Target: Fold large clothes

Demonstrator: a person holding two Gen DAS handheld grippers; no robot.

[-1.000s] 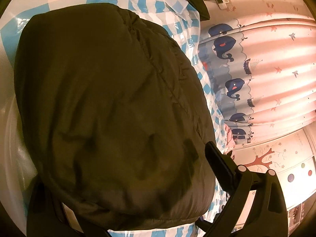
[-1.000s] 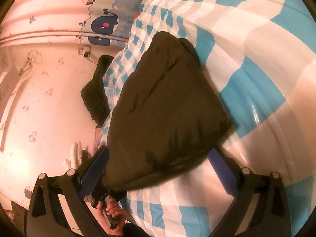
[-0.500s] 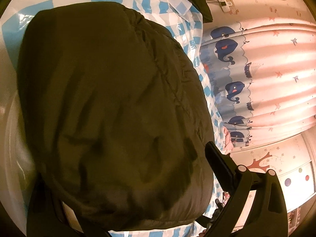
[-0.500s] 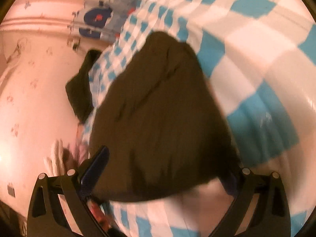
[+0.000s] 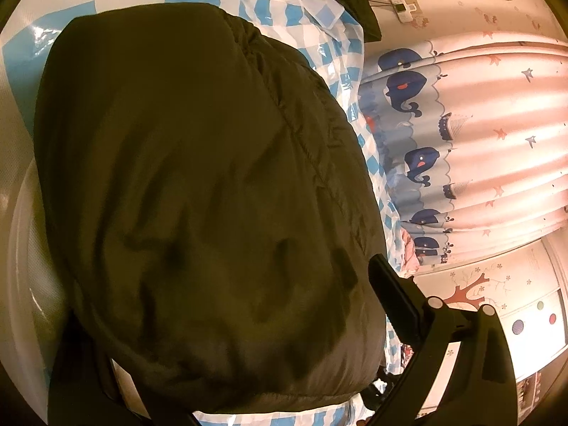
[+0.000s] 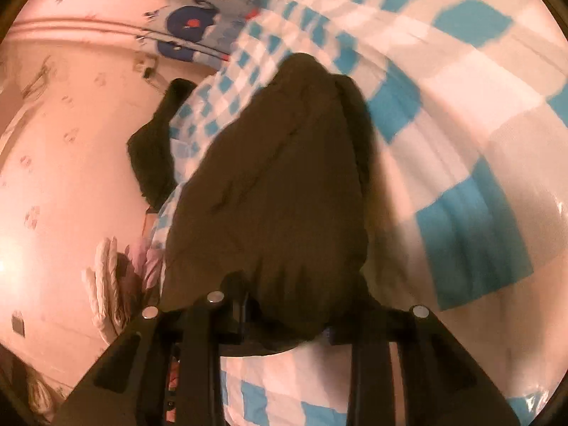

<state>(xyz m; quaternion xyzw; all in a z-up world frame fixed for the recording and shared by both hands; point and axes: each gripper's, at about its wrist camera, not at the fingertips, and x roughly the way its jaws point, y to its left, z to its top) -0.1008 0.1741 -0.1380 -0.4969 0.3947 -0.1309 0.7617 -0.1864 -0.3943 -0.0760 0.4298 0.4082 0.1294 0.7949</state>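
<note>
A dark olive padded jacket lies bunched on a blue and white checked bed cover. In the left wrist view it fills the frame between my left gripper's fingers; the right finger stands wide of it and the left finger is hidden under the cloth. My left gripper is open around the jacket's near edge. In the right wrist view the jacket runs away from the camera. My right gripper has closed on its near edge, fingers drawn together.
A second dark garment lies at the bed's far edge by the pink wall. A whale-print curtain hangs beside the bed. The checked cover spreads to the right of the jacket.
My right gripper's fingers have closed from wide open onto the jacket's near edge, and its camera has swung. My left gripper has stayed open and shifted slightly.
</note>
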